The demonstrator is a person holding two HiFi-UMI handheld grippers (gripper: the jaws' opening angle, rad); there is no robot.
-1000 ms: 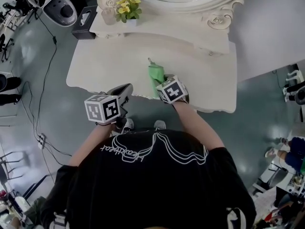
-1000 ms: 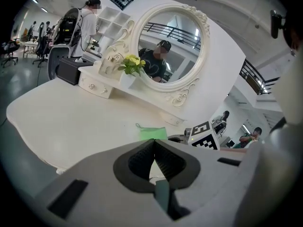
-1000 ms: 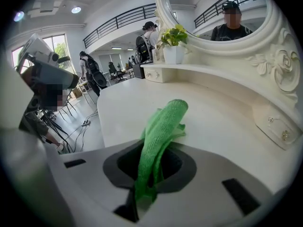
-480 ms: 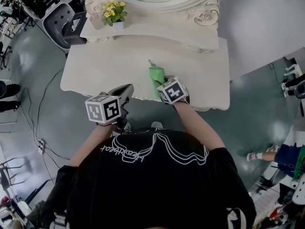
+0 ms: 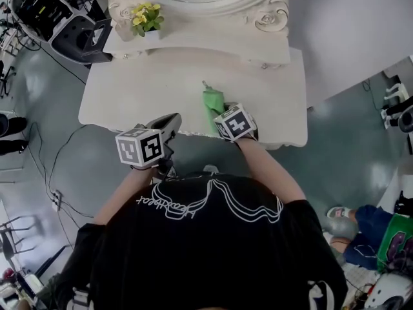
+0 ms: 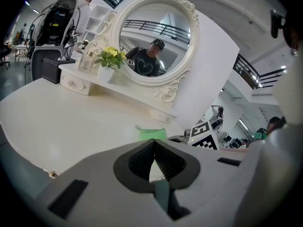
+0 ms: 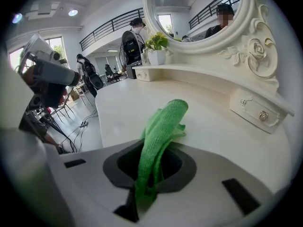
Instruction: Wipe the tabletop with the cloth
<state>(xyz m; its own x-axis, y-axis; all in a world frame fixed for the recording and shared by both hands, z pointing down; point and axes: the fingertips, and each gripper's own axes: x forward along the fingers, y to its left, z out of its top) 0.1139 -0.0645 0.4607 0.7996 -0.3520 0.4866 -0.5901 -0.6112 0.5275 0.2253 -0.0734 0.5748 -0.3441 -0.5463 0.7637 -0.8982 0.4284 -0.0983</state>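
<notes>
Head view: the cloth (image 5: pixel 211 103) lies on the table (image 5: pixel 129 102) near the front edge, its near end in the right gripper (image 5: pixel 219 124). The left gripper (image 5: pixel 169 123) is at that edge, left of the cloth and apart from it. On the shelf (image 5: pixel 193 41) behind, a pot (image 5: pixel 151 33) holds yellow flowers.

Left gripper view: the jaws are pressed together, nothing between them.

Right gripper view: the jaws are clenched on the cloth, which rises from them and drapes forward onto the table. A closed drawer (image 7: pixel 253 110) sits under the mirror (image 7: pixel 199 8).
</notes>
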